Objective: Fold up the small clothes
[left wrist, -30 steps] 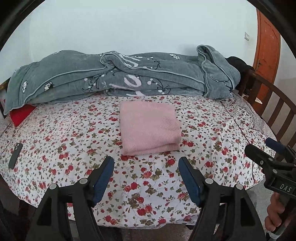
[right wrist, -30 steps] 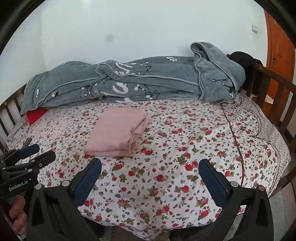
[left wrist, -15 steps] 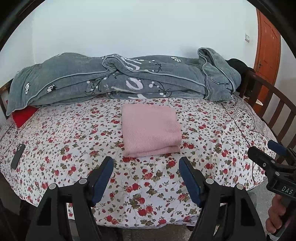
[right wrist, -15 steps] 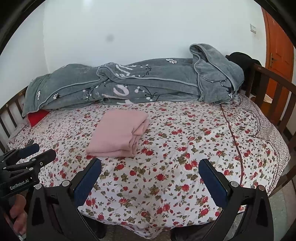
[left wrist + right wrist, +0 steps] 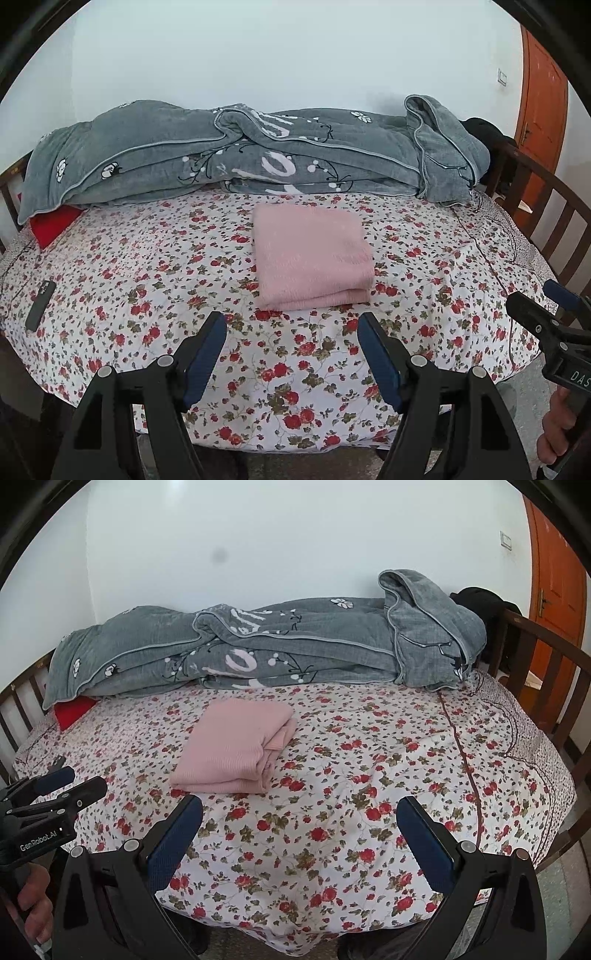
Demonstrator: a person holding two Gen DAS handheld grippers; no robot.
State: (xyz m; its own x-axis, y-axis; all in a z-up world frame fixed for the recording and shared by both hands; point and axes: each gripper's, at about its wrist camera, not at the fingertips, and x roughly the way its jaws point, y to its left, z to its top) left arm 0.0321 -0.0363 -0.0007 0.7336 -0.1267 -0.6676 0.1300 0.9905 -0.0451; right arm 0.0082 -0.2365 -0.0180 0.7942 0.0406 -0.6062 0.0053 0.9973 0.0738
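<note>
Fold looks finished: the pink garment (image 5: 312, 256) lies squared on the bed (image 5: 147, 258), your left gripper (image 5: 291, 354) and right gripper (image 5: 299, 843) fingers spread, empty; just back away.

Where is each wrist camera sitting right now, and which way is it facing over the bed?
Left wrist: behind the open left claw, at the bed's near edge, tilted down toward the folded pink garment straight ahead; the right claw and a hand show at right.
Right wrist: behind the open right claw, further right; the garment lies ahead-left; the left claw and a hand show at left.
Shared: garment, floral bedsheet, grey blanket, orange door.
</note>
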